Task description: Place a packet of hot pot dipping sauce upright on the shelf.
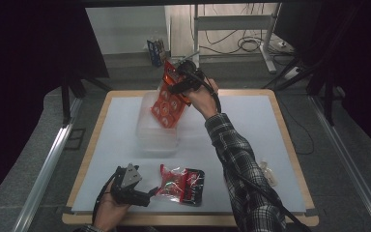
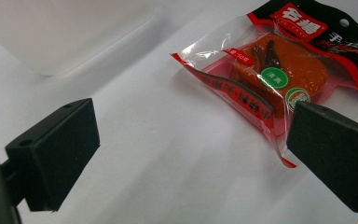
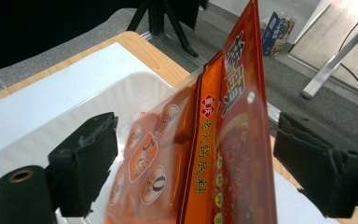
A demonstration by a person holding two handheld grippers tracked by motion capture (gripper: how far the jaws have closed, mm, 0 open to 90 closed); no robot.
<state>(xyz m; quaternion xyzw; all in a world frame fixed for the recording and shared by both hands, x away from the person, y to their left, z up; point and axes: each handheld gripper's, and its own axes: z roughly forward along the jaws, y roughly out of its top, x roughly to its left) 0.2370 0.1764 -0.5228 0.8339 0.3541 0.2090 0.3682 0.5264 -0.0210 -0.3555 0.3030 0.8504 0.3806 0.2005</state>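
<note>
Item, nearest the person's edge of the white-topped table (image 1: 251,121): left gripper (image 1: 147,193), jaws spread wide and holding nothing, lying low just beside the small clear-wrapped snack pack with red-and-black printing (image 1: 181,185); in the left gripper view that pack (image 2: 279,74) lies flat ahead of the far jaw, untouched. Item, off to the right of that pack: a small pale wrapped object (image 1: 269,173), too small to identify. Item, beyond the pack toward the table's middle: a clear lidless plastic container (image 1: 157,130), standing upright. Item, over the container's far side: a tall flat orange-red printed pouch (image 1: 170,99), on edge and tilted, its lower part inside the container. Right gripper (image 1: 178,79), raised above the container, jaws standing wide on either side of the pouch's top (image 3: 228,140), pads clear of it. Hazard, by judgement: the unsupported pouch may tip over the container's rim, or snag a jaw on withdrawal and drag out, since it stands tall and loose.
</note>
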